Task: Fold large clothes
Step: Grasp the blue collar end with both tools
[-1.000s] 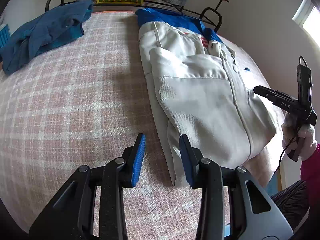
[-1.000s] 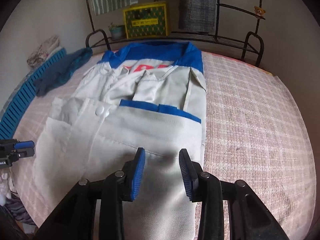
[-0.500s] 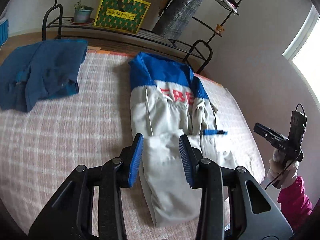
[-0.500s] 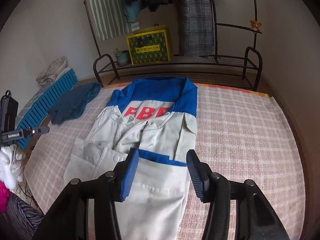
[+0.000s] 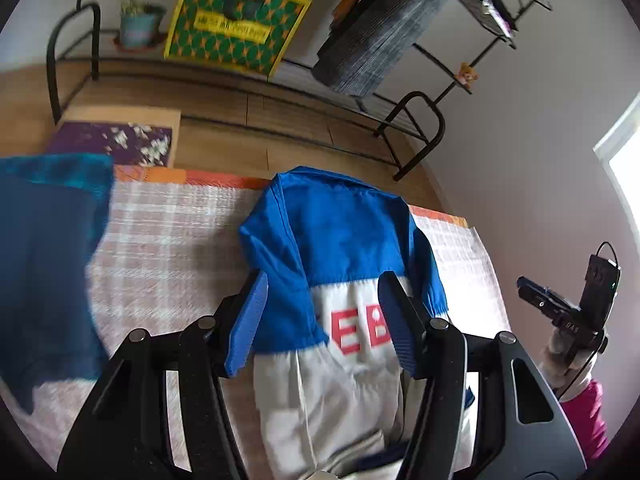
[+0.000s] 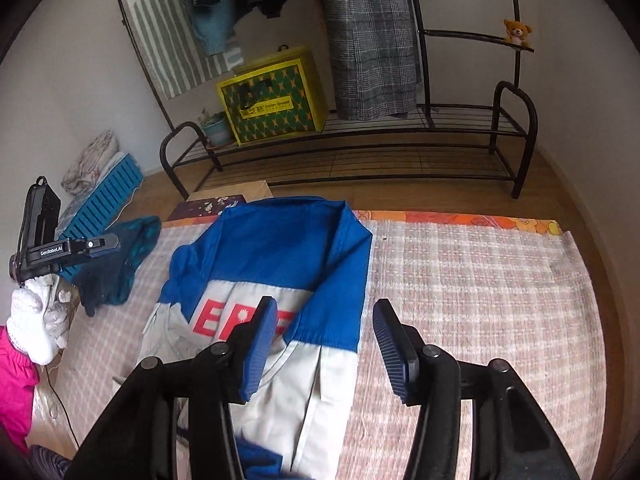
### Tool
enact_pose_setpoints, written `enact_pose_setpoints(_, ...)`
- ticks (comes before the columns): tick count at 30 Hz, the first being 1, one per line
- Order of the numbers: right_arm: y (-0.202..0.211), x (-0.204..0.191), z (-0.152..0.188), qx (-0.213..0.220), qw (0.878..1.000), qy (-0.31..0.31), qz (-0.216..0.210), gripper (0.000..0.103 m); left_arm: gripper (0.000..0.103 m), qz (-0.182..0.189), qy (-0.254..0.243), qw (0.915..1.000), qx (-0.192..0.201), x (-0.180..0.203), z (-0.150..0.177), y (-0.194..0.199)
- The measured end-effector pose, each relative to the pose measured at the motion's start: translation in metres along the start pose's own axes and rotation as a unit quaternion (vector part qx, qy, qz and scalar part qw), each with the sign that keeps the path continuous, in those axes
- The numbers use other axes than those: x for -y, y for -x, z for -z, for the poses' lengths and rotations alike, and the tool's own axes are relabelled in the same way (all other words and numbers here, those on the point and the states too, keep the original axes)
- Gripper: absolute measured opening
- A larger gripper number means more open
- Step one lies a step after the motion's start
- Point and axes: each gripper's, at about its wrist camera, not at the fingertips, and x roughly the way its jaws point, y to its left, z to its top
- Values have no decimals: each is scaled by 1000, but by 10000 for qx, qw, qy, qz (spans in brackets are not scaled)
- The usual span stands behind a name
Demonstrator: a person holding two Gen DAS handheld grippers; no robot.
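Above the jacket, left hand-held gripper tilts down, opening.

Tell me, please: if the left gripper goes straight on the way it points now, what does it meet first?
Most likely the blue and white jacket on the bed: the opening left gripper, nothing between its jaws, frames its blue upper part. Depth is unclear.

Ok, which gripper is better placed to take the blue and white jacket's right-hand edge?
Right. The right gripper hangs open straddling that edge of the blue and white jacket; the left gripper, jaws opening, is over its red lettering.
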Motion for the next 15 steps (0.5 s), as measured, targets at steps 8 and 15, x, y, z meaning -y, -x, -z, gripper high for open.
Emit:
enact_pose_setpoints(8, -92, 23, -35, -338, 9992, -216, -42, 53, 59, -173, 419, 9984, -342, -32, -40, -83)
enact_pose_setpoints(15, -157, 30, -52, -508, 9980, -315, 200, 53, 59, -574, 30, 9973, -452, -28, -57, -136)
